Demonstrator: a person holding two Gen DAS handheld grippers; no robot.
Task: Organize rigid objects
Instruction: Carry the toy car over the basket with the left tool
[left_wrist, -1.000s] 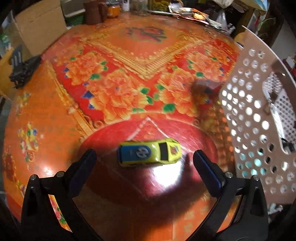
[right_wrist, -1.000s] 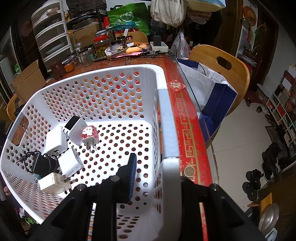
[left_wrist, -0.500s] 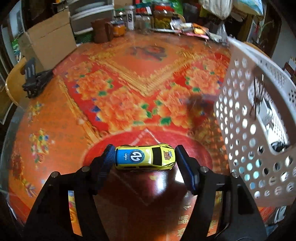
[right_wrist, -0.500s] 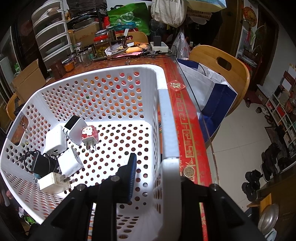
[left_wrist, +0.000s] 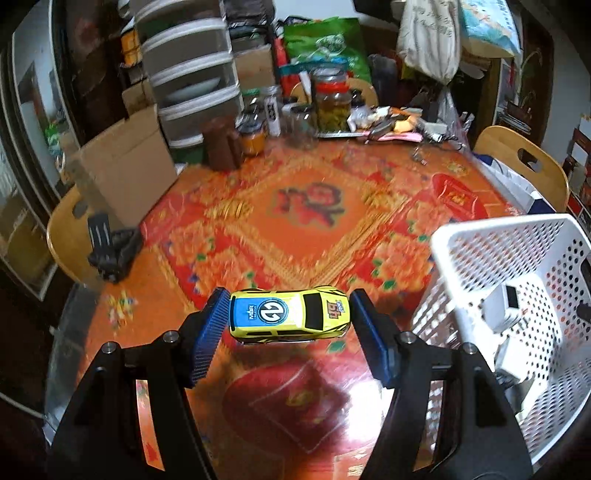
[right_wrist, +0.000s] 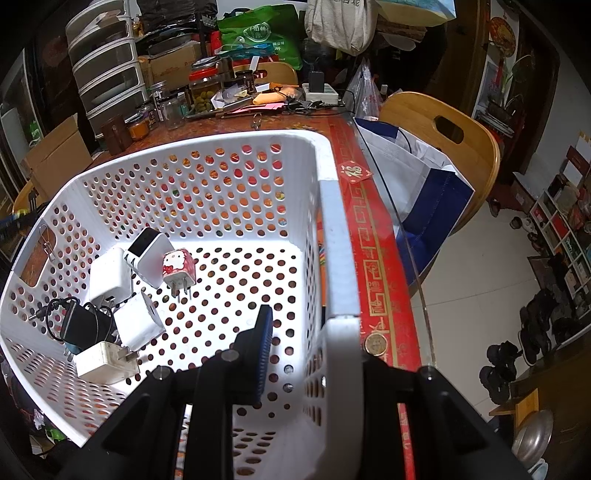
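Now my left gripper clamps the toy car nose to tail: yellow body, blue bonnet with a round emblem. A second ago it sat on the table between wide jaws; they closed, and it hangs above the cloth. My right gripper pinches the white basket wall.

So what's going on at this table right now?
A person is tidying small items into a white perforated basket. The left gripper is shut on a yellow and blue toy car, held off the table beside the basket. The right gripper clamps the basket's wall, steadying it. Several chargers already lie inside.
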